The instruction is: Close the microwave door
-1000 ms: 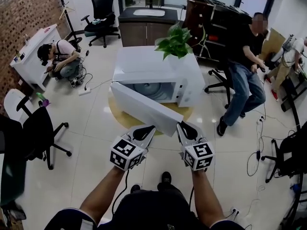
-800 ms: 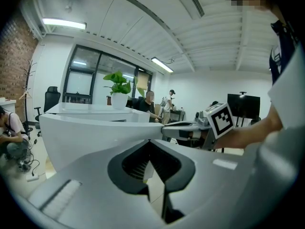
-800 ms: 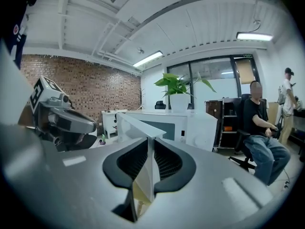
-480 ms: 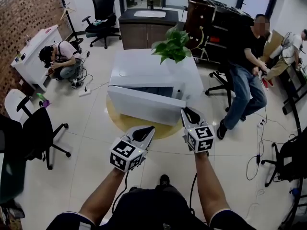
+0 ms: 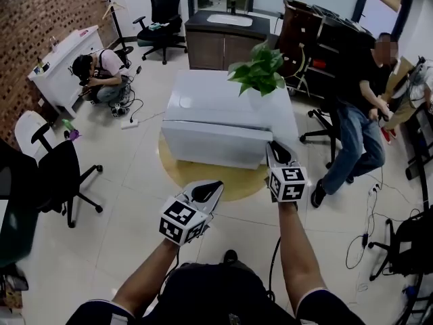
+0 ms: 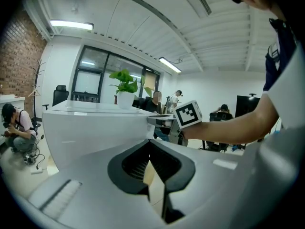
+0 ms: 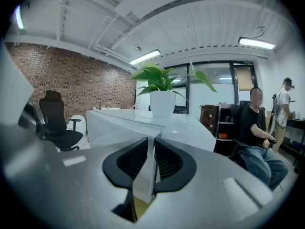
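Observation:
A white microwave (image 5: 223, 103) stands on a round wooden table (image 5: 203, 176), with a potted plant (image 5: 260, 73) on its top. Its door (image 5: 213, 145) lies nearly flat against the front. My right gripper (image 5: 277, 149) is at the door's free end, at the front right corner. In the right gripper view the right gripper (image 7: 151, 144) has its jaws almost together, with the white door edge in the narrow gap. My left gripper (image 5: 211, 187) hangs back from the front, shut and empty. In the left gripper view the left gripper (image 6: 150, 144) points at the microwave (image 6: 90, 132).
A person sits on a chair (image 5: 358, 120) right of the table. Another person crouches by a white cabinet (image 5: 98, 76) at the far left. Black office chairs (image 5: 61, 175) stand left. A dark sink counter (image 5: 230, 36) and shelves (image 5: 304, 32) are behind. Cables lie on the floor.
The door has swung from wide open to against the microwave's front. My right gripper travelled away from me with the door's free end. The left gripper has barely moved.

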